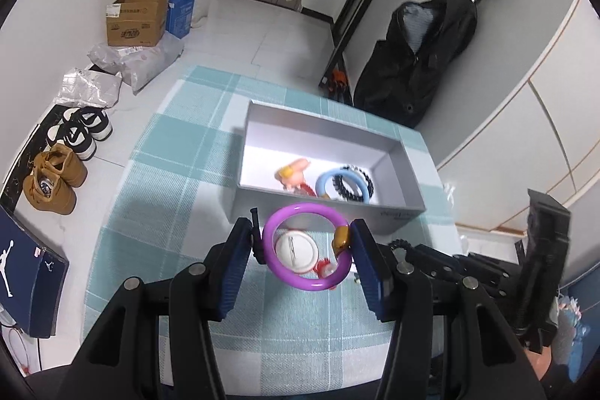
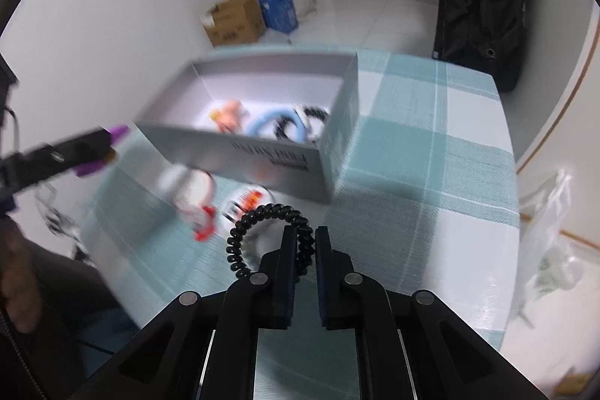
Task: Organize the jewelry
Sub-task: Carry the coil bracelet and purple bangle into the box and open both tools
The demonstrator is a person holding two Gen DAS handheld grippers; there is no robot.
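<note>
Purple bangle (image 1: 304, 246) fills the left wrist view, pinched across its width between the two blue pads of the left gripper (image 1: 302, 242), which is closed on it and holds it above the checked tablecloth (image 1: 157, 194). A small brown charm (image 1: 341, 238) sits on the bangle against the right pad. Seen through the ring, a white round badge (image 1: 296, 250) and a red trinket (image 1: 325, 267) lie on the cloth. Just beyond stands a grey box (image 1: 403, 156), holding a pink figure (image 1: 294, 173), a blue ring (image 1: 343, 184) and a black beaded bracelet (image 1: 356, 180) that overlaps the ring.

From the right wrist view, the right gripper (image 2: 303, 250) has its jaws clamped on a black coiled hair tie (image 2: 262, 235), the loop standing out to the left above the cloth (image 2: 431, 175). The box (image 2: 262, 152) lies just ahead, blurred, with the same pieces inside. At far left the other gripper carries the bangle (image 2: 112, 134).
</note>
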